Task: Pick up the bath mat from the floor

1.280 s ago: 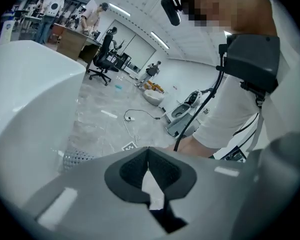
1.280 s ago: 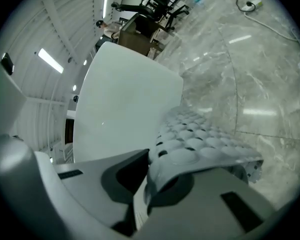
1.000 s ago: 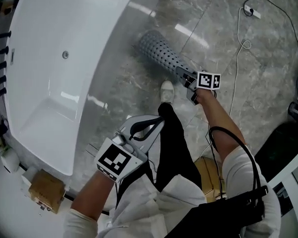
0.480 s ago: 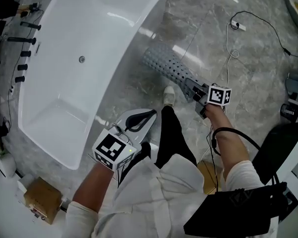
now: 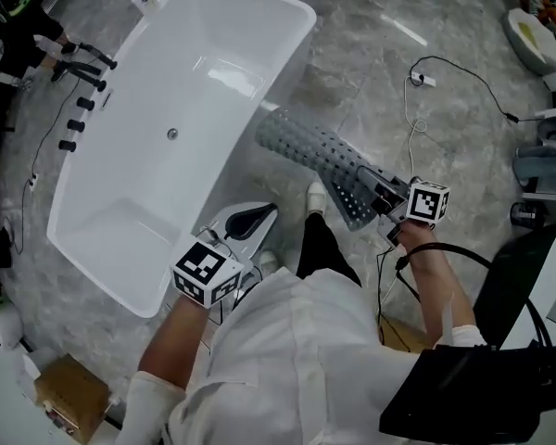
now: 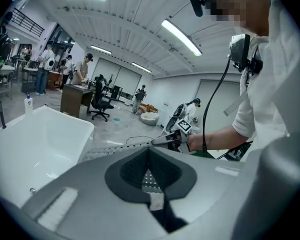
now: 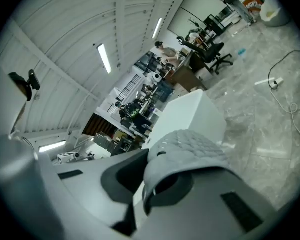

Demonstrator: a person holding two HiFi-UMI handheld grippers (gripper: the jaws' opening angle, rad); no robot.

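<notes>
- The right gripper (image 5: 378,191) has its fingers clamped on one end of the grey, holed bath mat (image 5: 320,151).
- The mat stretches from there toward the bathtub's (image 5: 102,202) side, over the floor (image 5: 371,63).
- The left gripper (image 5: 267,213) has its fingers together and empty, beside the bathtub.

The head view looks steeply down from high up onto the bathtub (image 5: 111,202) and the floor (image 5: 352,44). The left gripper view sits close behind its jaws and looks almost level across the room. The right gripper view does too, tipped sideways. All three show the bathtub and the bath mat (image 5: 320,160).
</notes>
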